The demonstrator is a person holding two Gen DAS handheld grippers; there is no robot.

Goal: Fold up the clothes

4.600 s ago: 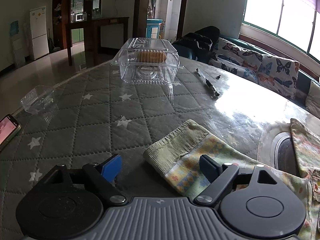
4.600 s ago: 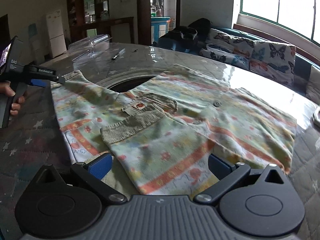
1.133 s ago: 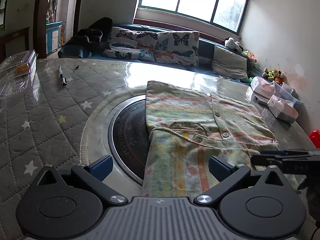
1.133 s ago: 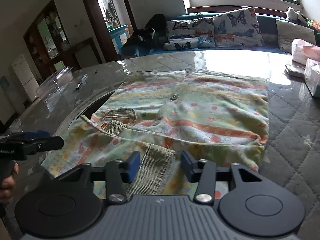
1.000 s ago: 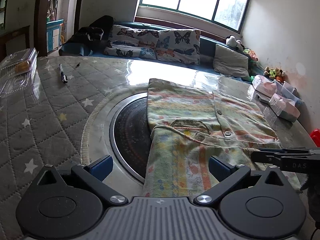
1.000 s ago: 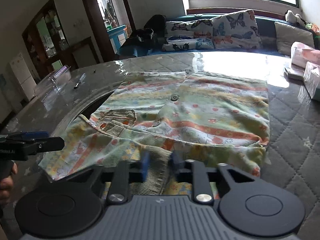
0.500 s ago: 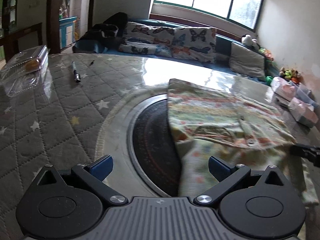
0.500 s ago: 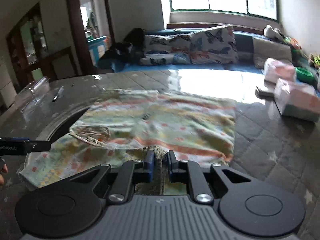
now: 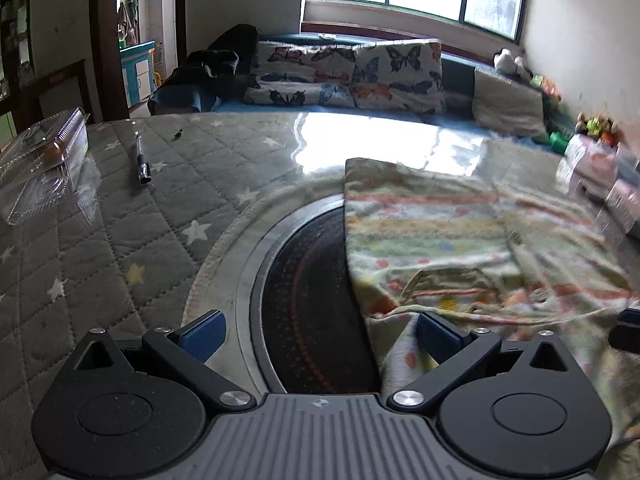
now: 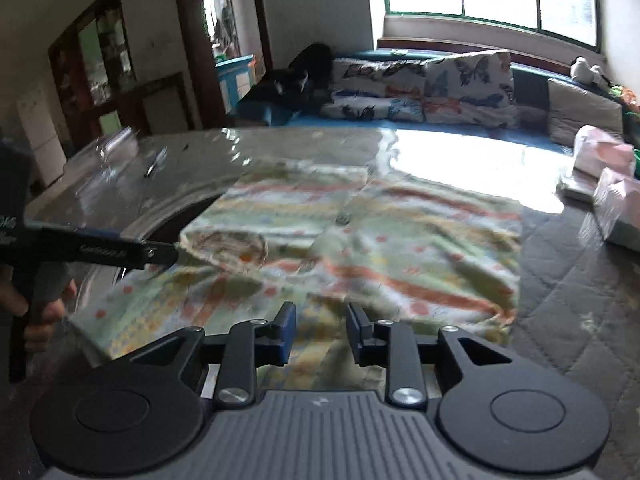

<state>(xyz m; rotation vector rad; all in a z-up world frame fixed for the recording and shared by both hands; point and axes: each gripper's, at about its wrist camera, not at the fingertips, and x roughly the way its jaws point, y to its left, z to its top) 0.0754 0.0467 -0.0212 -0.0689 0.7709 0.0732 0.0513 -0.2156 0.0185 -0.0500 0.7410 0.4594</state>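
The right gripper (image 10: 320,334) hovers low over the near edge of a pastel patterned garment (image 10: 400,240), its jaws opening with a narrow gap and fabric lying beneath and between them, the pads no longer pressing on it. The left gripper (image 9: 318,332) has its fingers spread wide; its right blue pad (image 9: 438,338) sits at the garment's near left edge while the left pad stands over the metal ring of the table's round inset (image 9: 304,300). The garment lies spread flat across the quilted, star-printed table (image 9: 100,240), partly covering the inset, a sleeve folded in across its front. Farther left lie a pen (image 9: 142,160) and a clear plastic container (image 9: 44,160). Beyond the table, butterfly-print cushions (image 9: 348,76) line a bench under bright windows.
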